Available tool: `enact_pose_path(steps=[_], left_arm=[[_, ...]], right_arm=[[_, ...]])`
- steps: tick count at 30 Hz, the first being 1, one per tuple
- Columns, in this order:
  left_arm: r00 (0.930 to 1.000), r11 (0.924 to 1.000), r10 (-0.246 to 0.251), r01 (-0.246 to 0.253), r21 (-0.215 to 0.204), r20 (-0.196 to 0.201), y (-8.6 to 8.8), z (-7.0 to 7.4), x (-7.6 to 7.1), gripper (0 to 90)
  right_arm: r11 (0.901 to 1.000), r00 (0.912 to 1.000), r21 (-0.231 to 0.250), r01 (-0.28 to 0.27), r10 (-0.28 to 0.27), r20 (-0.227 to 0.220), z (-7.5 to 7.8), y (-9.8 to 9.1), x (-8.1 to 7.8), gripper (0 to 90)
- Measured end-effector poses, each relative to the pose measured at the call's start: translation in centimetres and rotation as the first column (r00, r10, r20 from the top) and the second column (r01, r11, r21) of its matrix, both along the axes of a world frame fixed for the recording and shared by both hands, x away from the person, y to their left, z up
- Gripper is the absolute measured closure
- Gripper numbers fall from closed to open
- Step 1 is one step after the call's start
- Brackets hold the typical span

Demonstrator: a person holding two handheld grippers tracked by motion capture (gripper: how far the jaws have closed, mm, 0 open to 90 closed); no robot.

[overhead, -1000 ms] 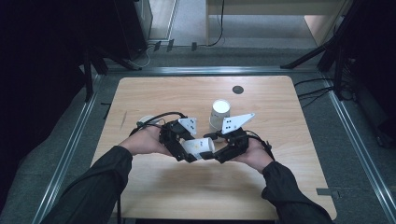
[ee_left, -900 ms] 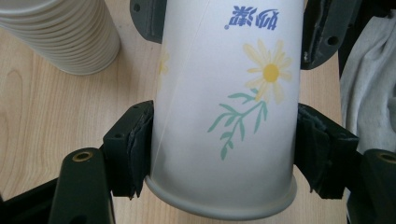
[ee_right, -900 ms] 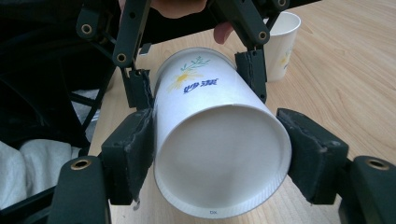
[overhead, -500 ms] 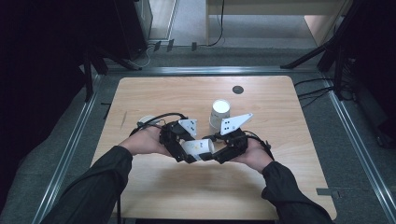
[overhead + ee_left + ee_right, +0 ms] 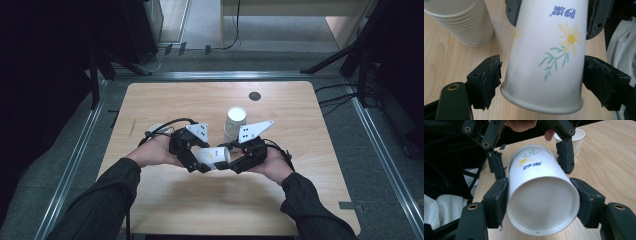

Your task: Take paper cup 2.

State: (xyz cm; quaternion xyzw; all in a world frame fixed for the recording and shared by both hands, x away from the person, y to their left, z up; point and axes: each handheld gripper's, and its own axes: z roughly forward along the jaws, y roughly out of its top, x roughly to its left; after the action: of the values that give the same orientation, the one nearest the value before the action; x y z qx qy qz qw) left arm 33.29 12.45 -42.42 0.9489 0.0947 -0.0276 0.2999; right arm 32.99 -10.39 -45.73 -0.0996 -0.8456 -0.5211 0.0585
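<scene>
A white paper cup (image 5: 212,156) with a daisy print lies on its side between the two grippers, just above the table. My right gripper (image 5: 541,200) is shut on its open mouth end, having just been closing, and both pads press the rim. My left gripper (image 5: 541,82) flanks the cup's base end (image 5: 544,75). Its jaws have just been opening and the pads (image 5: 487,80) stand slightly off the wall, with the cup between them. In the high view the left gripper (image 5: 199,162) and the right gripper (image 5: 229,160) meet at the table's middle front.
A tall stack of paper cups (image 5: 235,120) stands upright just behind the grippers, also top left in the left gripper view (image 5: 461,22). A single cup (image 5: 576,140) stands beyond the left hand. The wooden table (image 5: 300,110) has a dark round hole (image 5: 255,96) at the back.
Both hands stay in place and the cup still lies between the grippers. The high view shows no clear shift in the jaws.
</scene>
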Motion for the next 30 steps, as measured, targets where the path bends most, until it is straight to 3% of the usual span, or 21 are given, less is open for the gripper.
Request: enact_pose_path(steps=[9, 13, 17, 21, 28, 30], left_arm=[[0.9995, 0.9973, 0.031, -0.031, -0.066, -0.010, 0.9, -0.1, 0.1, 16.2], [0.9982, 0.9925, 0.058, -0.060, -0.107, -0.017, 1.2, -0.5, 0.0, 12.5], [0.9960, 0.9831, 0.084, -0.088, -0.160, -0.032, 1.6, -1.0, -0.1, 10.4], [0.9931, 0.9674, 0.108, -0.116, -0.225, -0.044, 2.0, -1.3, -0.4, 10.3], [0.9893, 0.9470, 0.140, -0.146, -0.286, -0.041, 2.3, -2.0, -1.0, 10.0], [0.9879, 0.9354, 0.146, -0.155, -0.318, -0.053, 2.5, -2.1, -1.1, 10.0]], right_arm=[[0.9999, 0.9999, 0.010, 0.012, -0.012, -0.002, 0.2, -0.5, 0.2, 34.8], [0.9998, 1.0000, 0.018, 0.008, -0.008, 0.001, 0.3, -0.6, 0.3, 34.7], [0.9997, 1.0000, 0.025, 0.009, -0.009, 0.001, 0.5, -0.8, 0.3, 34.8], [0.9992, 0.9999, 0.038, 0.013, -0.013, -0.002, 0.6, -1.1, 0.3, 34.8], [0.9986, 0.9999, 0.052, 0.014, -0.014, -0.006, 0.8, -1.5, 0.3, 34.8], [0.9982, 0.9999, 0.058, 0.015, -0.015, -0.002, 0.9, -1.6, 0.3, 34.8]])
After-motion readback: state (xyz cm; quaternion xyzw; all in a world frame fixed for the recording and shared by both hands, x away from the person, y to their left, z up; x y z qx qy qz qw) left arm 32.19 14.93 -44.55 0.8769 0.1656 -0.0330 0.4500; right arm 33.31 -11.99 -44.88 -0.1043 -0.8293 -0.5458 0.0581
